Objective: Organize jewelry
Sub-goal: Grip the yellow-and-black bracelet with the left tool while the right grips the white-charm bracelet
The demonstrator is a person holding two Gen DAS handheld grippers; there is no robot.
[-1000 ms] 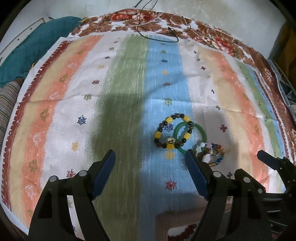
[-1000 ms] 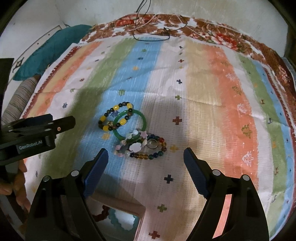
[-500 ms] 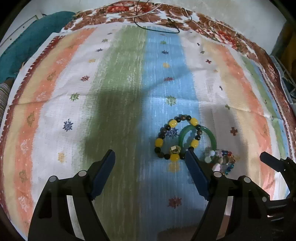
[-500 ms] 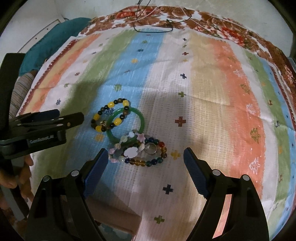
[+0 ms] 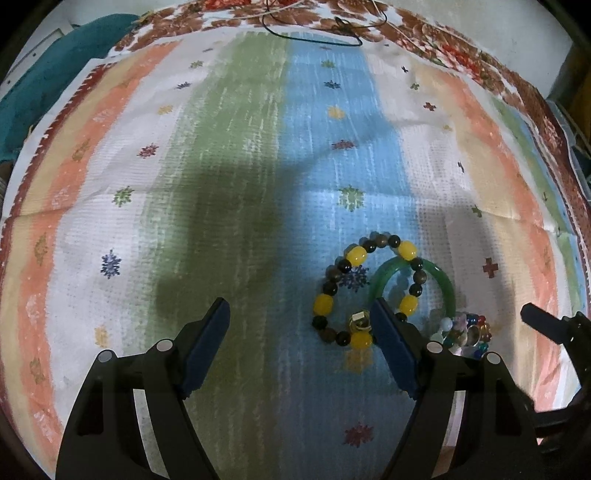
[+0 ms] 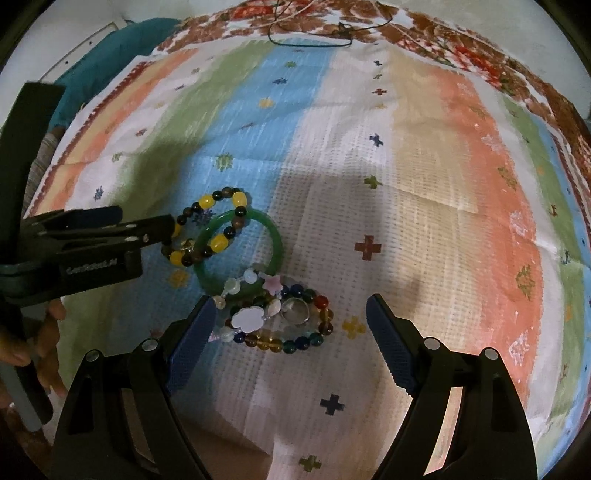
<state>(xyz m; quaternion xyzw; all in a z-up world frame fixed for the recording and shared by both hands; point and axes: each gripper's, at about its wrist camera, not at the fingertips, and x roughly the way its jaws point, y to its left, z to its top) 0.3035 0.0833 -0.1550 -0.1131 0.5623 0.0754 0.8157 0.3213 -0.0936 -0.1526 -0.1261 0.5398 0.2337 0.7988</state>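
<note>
Striped woven cloth [image 5: 229, 177] in orange, white, green and blue bands covers the whole work surface; we see a brown floral fabric [image 6: 436, 33] past its far edge with a thin black cord [image 5: 314, 35] lying on it, and a teal cloth [image 5: 40, 77] bunched at far left.

Jewelry sits in one cluster on the blue/white bands:
- yellow-and-dark beaded bracelet [image 5: 364, 293], flat on the cloth, small metal charm on its near side
- green bangle [image 6: 242, 254], overlapping that bracelet; part of the beaded loop lies across the bangle's rim
- multicolour glass-bead bracelet [image 6: 295, 325] just in front of the bangle, touching it
- pale bead bracelet with a white cloud-shaped charm [image 6: 246, 318] and a pink star bead, lying over the multicolour one
- silver ring [image 6: 294, 313] inside the multicolour loop

Our left gripper [image 5: 300, 345] is spread wide, nothing between the blue pads. It's low over the blue band; its right finger [image 5: 391, 350] is right at the near edge of the yellow beaded bracelet, covering part of it in the left wrist view. Contact we can't confirm.

Our right gripper [image 6: 290, 339] is also spread wide and holding nothing. The multicolour/pale cluster lies between its fingers, nearer the left finger [image 6: 192, 341]. In the right wrist view the left gripper comes in from the side, tips by the yellow bracelet, with a bare hand [image 6: 37, 350] on its handle.
</note>
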